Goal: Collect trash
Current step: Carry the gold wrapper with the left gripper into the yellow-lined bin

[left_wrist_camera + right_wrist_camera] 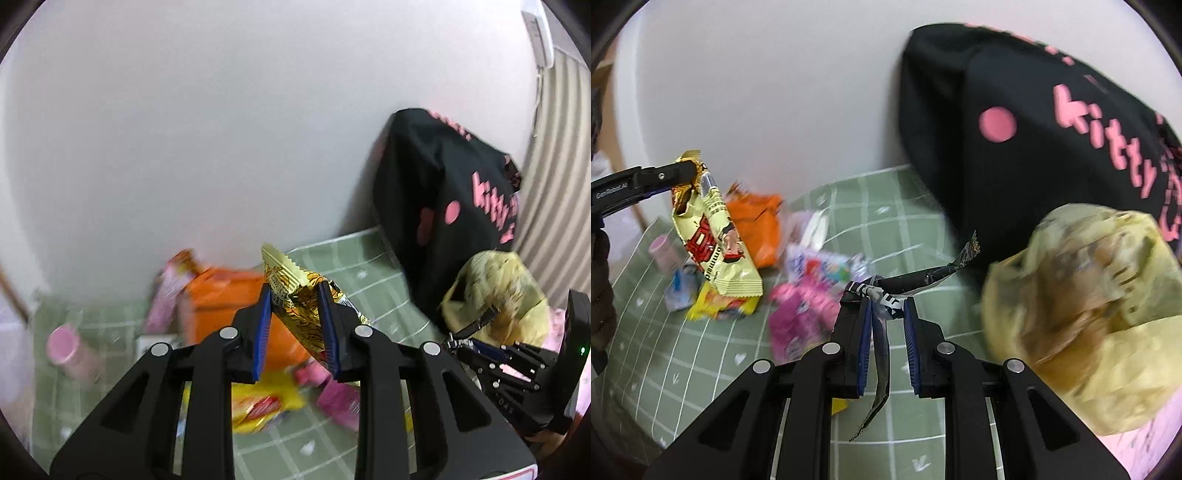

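- your left gripper (pixel 295 291) pinches a gold wrapper (pixel 291 284) between its blue pads; the wrapper is up in the air above the green cloth (pixel 369 266).
- from the right wrist view the gold wrapper (pixel 716 236) hangs down from the left gripper (pixel 690 173), well clear of the cloth (pixel 701 350).
- your right gripper (pixel 886 306) pinches a thin black strip (pixel 882 332); one end pokes out past the tips toward the black bag (pixel 1034 129), the other end hangs down between the fingers.
- the black bag (pixel 443 184) with pink letters stands at the far edge of the cloth, against the white wall (pixel 184 129).
- a yellow bag (pixel 1089 314) is just in front of the black bag, to the right of your right gripper.
- more trash lies on the cloth: an orange bag (pixel 753 225), a pink wrapper (pixel 801 314), a yellow wrapper (pixel 720 306) and a pink cup (pixel 663 251).
- the orange bag lies near the wall, left of the black bag; the pink wrapper lies near the tips of your right gripper.
- the yellow wrapper lies under the hanging gold wrapper.
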Motion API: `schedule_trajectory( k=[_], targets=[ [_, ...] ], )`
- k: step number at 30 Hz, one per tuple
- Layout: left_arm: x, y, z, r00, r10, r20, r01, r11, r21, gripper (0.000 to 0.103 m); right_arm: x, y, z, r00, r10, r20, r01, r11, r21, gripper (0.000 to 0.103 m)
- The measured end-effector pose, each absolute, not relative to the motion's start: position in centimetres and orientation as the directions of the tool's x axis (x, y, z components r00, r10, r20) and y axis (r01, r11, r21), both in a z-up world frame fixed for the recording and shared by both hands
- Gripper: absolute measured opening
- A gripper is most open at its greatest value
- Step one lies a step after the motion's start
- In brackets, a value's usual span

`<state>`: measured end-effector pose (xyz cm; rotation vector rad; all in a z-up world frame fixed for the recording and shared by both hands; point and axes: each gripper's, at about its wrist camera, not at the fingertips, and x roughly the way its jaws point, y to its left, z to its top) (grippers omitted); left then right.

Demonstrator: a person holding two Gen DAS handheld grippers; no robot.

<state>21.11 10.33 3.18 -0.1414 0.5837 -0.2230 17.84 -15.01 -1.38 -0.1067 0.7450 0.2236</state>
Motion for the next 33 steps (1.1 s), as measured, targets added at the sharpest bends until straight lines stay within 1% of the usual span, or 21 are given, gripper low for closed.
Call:
schedule_trajectory(
  k=[5,11,12,16,19,20,22,23,24,26,27,29,31,33],
  targets=[
    [24.6,8.1,3.9,0.791,-0.349,-0.503,0.264,0.936,-0.234,0.024,18.2,-17.5,1.7,0.754,0.073,-0.652,-0.124,0.992,-0.032,0.017],
    [27.4,3.4,7.2,0.784,-0.458,-0.42,0.385,0.889,-0.25,0.024,18.1,-23.0,7.8,0.816,-0.086,-0.572,0.019,0.992,-0.122,0.017],
    [27.5,1.9,8.1,0.775,-0.49,-0.399,0.425,0.871,-0.245,0.024,18.0,-24.1,8.6,0.822,-0.115,-0.557,0.044,0.989,-0.14,0.017],
    [27.8,-3.0,10.0,0.759,-0.547,-0.354,0.507,0.837,-0.205,0.024,17.1,-30.1,11.9,0.84,-0.227,-0.492,0.16,0.971,-0.175,0.017],
    [28.0,-7.3,10.9,0.717,-0.612,-0.335,0.563,0.791,-0.24,0.024,16.5,-34.1,13.1,0.841,-0.264,-0.472,0.213,0.964,-0.159,0.017],
    [28.0,-8.8,11.1,0.708,-0.625,-0.33,0.581,0.78,-0.23,0.024,16.4,-34.8,13.3,0.842,-0.275,-0.464,0.223,0.961,-0.165,0.017],
    [27.5,-12.9,11.1,0.681,-0.655,-0.326,0.639,0.75,-0.171,0.024,16.1,-36.5,13.5,0.842,-0.299,-0.449,0.25,0.954,-0.168,0.017],
    [27.3,-14.9,11.0,0.662,-0.671,-0.334,0.665,0.732,-0.151,0.024,16.1,-37.4,13.4,0.841,-0.299,-0.452,0.257,0.954,-0.153,0.017],
    [26.9,-17.9,10.3,0.62,-0.693,-0.368,0.707,0.697,-0.123,0.024,16.1,-38.1,13.3,0.839,-0.297,-0.455,0.261,0.955,-0.142,0.017],
    [26.7,-21.9,8.8,0.576,-0.686,-0.444,0.752,0.658,-0.04,0.024,16.0,-39.3,12.7,0.831,-0.308,-0.463,0.268,0.951,-0.151,0.017],
    [26.3,-24.0,7.5,0.567,-0.662,-0.49,0.771,0.635,0.034,0.024,15.9,-39.9,12.3,0.827,-0.313,-0.468,0.271,0.95,-0.156,0.017],
    [26.2,-26.4,4.7,0.598,-0.582,-0.551,0.763,0.625,0.167,0.023,16.1,-40.8,11.5,0.821,-0.3,-0.486,0.269,0.954,-0.135,0.017],
    [27.1,-26.6,2.9,0.632,-0.513,-0.581,0.732,0.642,0.23,0.022,16.3,-41.5,10.4,0.816,-0.267,-0.512,0.252,0.962,-0.099,0.017],
    [27.9,-25.9,1.9,0.673,-0.448,-0.589,0.69,0.667,0.281,0.021,17.0,-41.5,9.4,0.813,-0.235,-0.533,0.232,0.97,-0.073,0.017]
  ],
)
